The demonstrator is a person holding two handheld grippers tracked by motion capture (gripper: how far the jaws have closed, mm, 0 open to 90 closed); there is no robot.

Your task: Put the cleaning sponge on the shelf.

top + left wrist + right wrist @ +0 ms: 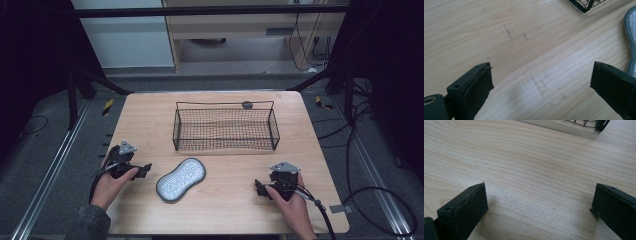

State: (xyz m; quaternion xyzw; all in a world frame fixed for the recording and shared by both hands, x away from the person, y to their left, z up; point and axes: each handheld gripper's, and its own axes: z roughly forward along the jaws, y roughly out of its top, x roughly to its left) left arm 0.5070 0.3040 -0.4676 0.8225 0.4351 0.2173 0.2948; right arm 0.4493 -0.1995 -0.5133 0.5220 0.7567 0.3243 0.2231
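We have not started: the silver-grey peanut-shaped scrubbing sponge (180,179) lies flat on the wooden table (225,210), just beside our left gripper (146,169). The black wire basket (225,126) sits empty. Left and right gripper (257,187) gape, holding nothing.

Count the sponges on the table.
1: the silver sponge lies flat on the table in front of the empty wire basket, nearer the left gripper.
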